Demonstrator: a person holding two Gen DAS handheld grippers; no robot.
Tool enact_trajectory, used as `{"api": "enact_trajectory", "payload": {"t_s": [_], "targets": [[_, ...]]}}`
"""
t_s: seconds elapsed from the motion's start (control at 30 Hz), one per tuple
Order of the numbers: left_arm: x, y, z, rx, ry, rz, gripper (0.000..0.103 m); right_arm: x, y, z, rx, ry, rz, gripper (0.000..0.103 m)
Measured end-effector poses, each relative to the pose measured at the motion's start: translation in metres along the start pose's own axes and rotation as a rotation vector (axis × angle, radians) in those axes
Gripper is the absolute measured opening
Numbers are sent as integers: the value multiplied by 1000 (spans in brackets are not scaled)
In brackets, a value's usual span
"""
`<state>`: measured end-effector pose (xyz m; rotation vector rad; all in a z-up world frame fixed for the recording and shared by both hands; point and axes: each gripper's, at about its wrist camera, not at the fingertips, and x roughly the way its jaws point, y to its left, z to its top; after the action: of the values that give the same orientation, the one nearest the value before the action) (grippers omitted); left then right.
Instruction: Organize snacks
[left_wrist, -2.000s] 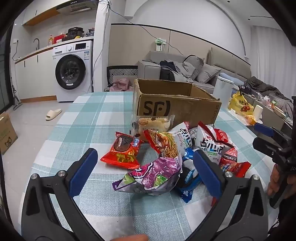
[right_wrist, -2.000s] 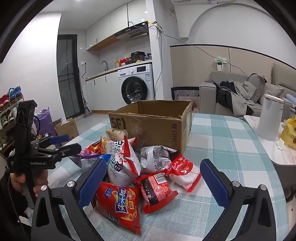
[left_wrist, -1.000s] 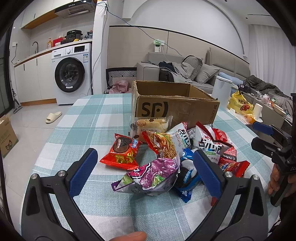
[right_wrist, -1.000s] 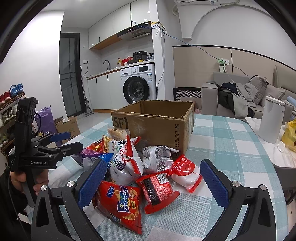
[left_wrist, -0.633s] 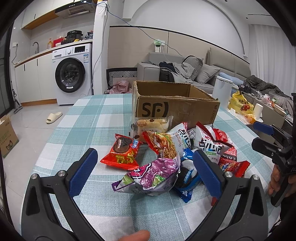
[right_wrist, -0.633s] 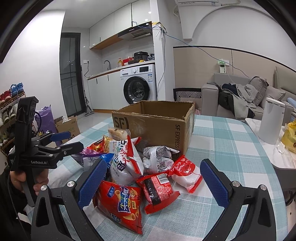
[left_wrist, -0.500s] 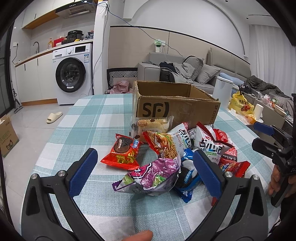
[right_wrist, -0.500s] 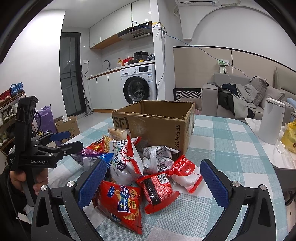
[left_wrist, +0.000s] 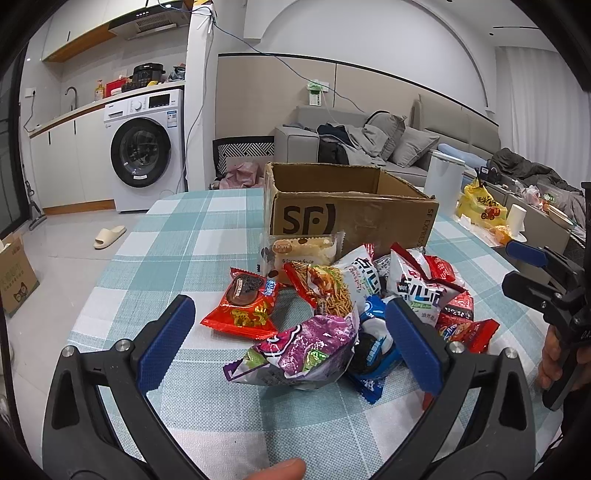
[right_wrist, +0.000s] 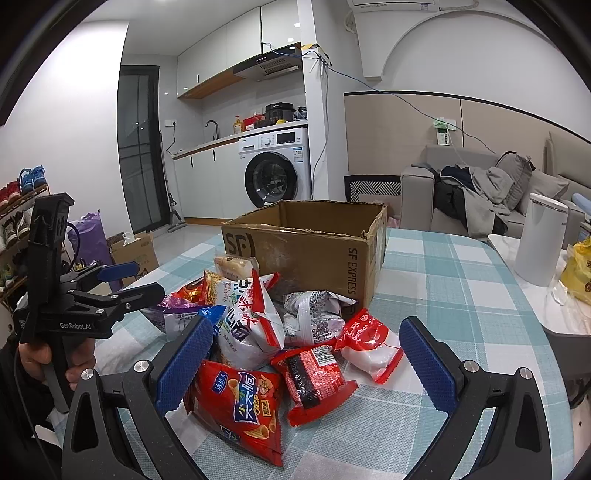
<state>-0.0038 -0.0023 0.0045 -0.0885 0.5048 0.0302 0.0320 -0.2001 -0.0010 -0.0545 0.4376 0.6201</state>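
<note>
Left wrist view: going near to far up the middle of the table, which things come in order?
Left gripper → purple bag → noodle snack bag → bami cake pack → cardboard box → sofa.

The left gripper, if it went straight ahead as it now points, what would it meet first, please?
Most likely the purple snack bag, which lies nearest between the open jaws of the left gripper. The gripper's height above the table is unclear, so it might pass over the bag.
</note>
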Motion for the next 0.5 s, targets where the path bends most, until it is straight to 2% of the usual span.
{"api": "enact_trajectory", "payload": {"t_s": [0.5], "targets": [[-1,-1,1,4,0,3,103,-2,3,-1,-17,11,-14,103]]}}
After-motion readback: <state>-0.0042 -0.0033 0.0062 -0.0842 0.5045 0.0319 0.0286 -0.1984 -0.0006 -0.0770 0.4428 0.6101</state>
